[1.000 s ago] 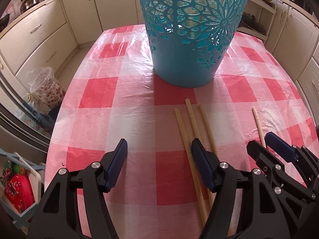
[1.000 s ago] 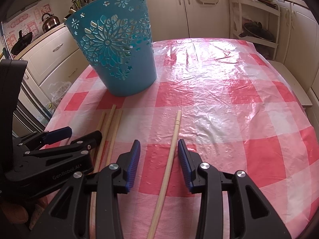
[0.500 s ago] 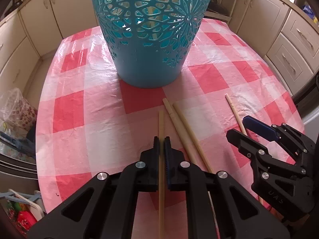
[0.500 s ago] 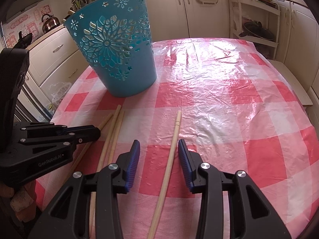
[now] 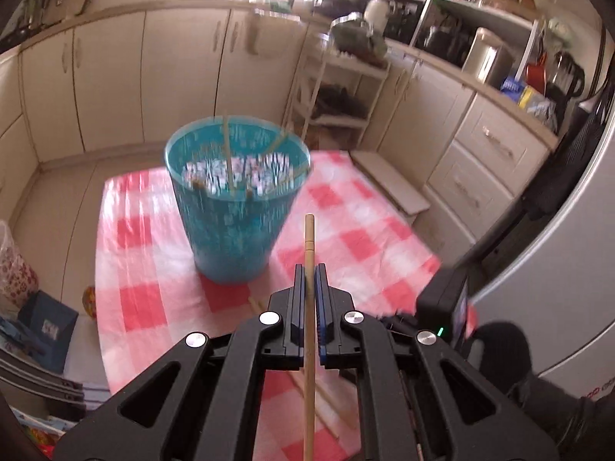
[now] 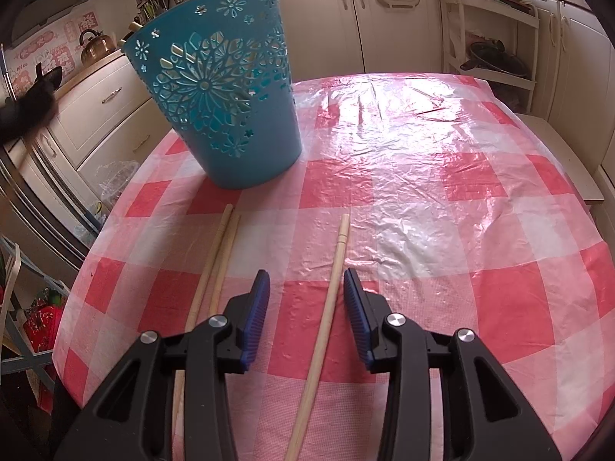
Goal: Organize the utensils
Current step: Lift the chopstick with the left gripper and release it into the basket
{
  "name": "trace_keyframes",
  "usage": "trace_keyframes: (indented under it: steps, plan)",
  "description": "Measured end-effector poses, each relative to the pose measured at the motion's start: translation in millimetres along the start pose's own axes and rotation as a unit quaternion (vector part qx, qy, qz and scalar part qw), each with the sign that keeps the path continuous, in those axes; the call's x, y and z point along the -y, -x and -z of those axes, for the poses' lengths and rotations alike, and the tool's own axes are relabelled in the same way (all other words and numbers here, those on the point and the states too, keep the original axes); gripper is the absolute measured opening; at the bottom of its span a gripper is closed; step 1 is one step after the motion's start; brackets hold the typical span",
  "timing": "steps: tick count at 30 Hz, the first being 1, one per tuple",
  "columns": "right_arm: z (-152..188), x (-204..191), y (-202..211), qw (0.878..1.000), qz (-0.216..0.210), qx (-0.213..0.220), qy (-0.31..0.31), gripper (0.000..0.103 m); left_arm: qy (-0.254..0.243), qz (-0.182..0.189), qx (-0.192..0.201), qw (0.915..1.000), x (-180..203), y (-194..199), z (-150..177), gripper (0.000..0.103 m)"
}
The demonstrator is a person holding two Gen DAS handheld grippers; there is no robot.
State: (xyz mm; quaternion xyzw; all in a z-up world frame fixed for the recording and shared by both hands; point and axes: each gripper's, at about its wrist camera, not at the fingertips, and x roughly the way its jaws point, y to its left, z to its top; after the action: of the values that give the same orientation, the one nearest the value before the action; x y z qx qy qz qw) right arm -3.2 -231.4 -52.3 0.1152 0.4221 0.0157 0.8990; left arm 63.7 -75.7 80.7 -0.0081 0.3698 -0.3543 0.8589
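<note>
My left hand-held gripper (image 5: 306, 269) is clamped on one chopstick (image 5: 309, 253), its jaws having just closed onto it; the stick runs straight up between the pads (image 5: 319, 307) and pokes out past them, lifted clear of the table (image 5: 127, 207). Beyond its tip stands the blue basket (image 5: 234, 207), seen from above with several sticks leaning inside it, though blur hides how many. Under this gripper, bits of other chopsticks (image 5: 326, 399) show on the red-and-white checked cloth.

My right hand-held gripper (image 6: 306, 280) sits low over the table with its jaws apart. A single chopstick (image 6: 326, 315) lies on the cloth between the blue pads (image 6: 257, 315), nearer the right one, and I cannot see either pad pressing on it. Just to the left, outside the jaws, a pair of chopsticks (image 6: 215, 265) lie side by side, pointing toward the basket (image 6: 226, 107), which stands upright near the far left of the table (image 6: 480, 176). Cream cabinets (image 6: 384, 19) line the wall behind
</note>
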Motion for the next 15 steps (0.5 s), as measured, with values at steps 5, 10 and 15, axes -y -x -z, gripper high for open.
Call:
trace_keyframes:
  steps: [5,10,15]
  plan:
    - [-0.2,0.1,0.2,1.0,0.002,0.0,0.002,0.04,0.046,-0.015,0.13,0.9904,-14.2,21.8,-76.5,0.005]
    - [0.0,-0.1,0.3,1.0,-0.001,0.001,-0.001,0.04,0.09,-0.07,0.212,0.9706,-37.0,0.9,-127.1,0.005]
    - [-0.1,-0.4,0.0,1.0,-0.005,0.002,-0.003,0.041,0.105,-0.127,0.237,0.9574,-52.7,-33.9,-143.0,0.005]
